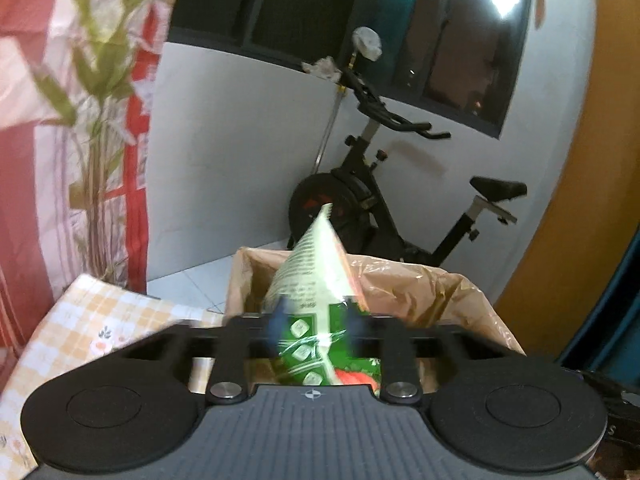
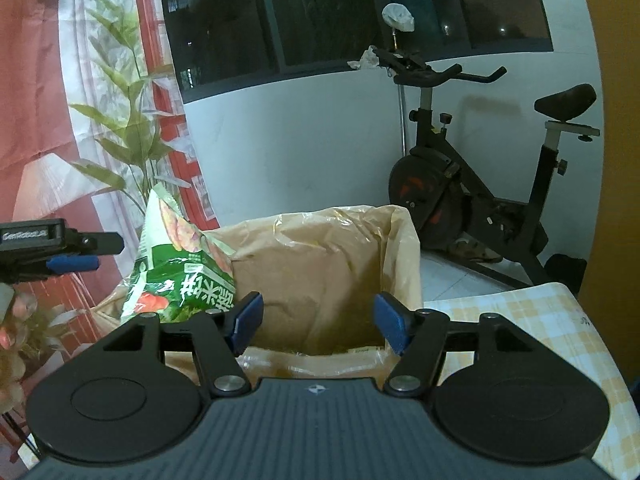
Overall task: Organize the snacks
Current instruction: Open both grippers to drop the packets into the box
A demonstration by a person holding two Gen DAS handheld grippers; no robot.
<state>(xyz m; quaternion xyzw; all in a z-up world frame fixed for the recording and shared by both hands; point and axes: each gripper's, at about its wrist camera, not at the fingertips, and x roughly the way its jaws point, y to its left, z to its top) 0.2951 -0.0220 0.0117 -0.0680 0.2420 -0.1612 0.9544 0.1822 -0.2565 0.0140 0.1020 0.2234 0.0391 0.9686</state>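
Over the mouth of the lined box, my left gripper has its fingers clamped on a green snack bag, pinching it low down so that the pale printed back stands up and leans away from me. From the right wrist view the same snack bag hangs at the left edge of the box, partly above the rim and partly outside it, with the left gripper coming in from the far left. My right gripper sits just near the box opening with its fingers spread apart and nothing between them.

My worry is the release. The snack bag looks off-centre toward the left wall, so if I let go here it could catch on the rim, tip outward and slide down outside the box instead of in. The grip is also on a thin, slippery fold of the packet; a quick swing might let it twist or slip out early. The plastic liner is loose and crumpled over the rim, and a finger brushing it could drag it inward and pull the opening shut.

As for contents, the box shows brown inner walls and the liner, and I cannot see any snacks at the bottom; the floor of it is hidden by my grippers. The checked tabletop lies beside the box.
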